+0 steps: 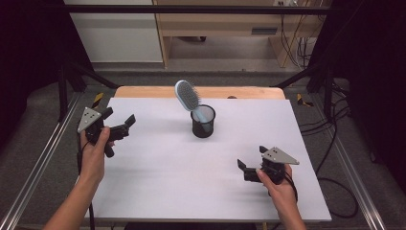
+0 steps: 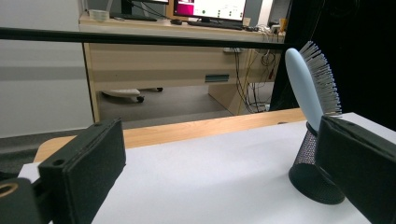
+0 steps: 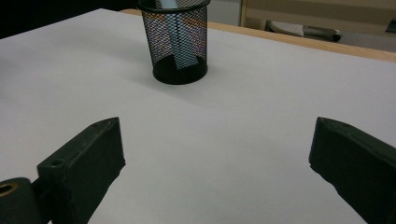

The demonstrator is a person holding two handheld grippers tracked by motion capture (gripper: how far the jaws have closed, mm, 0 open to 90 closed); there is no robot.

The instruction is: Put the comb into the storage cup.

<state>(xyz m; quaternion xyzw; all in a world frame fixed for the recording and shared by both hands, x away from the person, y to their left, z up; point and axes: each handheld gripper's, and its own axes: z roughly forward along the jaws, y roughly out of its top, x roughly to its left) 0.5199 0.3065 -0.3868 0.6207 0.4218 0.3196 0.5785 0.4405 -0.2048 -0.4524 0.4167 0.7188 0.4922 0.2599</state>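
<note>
A hairbrush (image 1: 187, 95) stands in the mesh cup (image 1: 203, 122) (handle down); the left gripper (image 1: 116, 122) and right gripper (image 1: 249, 165), either side of it, gape wide, empty.

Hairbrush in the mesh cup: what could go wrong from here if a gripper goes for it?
1. The hairbrush stands handle-down, leaning left, with its head well above the black mesh cup. The light-looking cup might tip or slide if the brush is pulled sideways.
2. The left gripper and right gripper are both open and apart from the cup, so nothing steadies it.
3. A grip on the bristles may slip; the smooth back looks safer.
</note>
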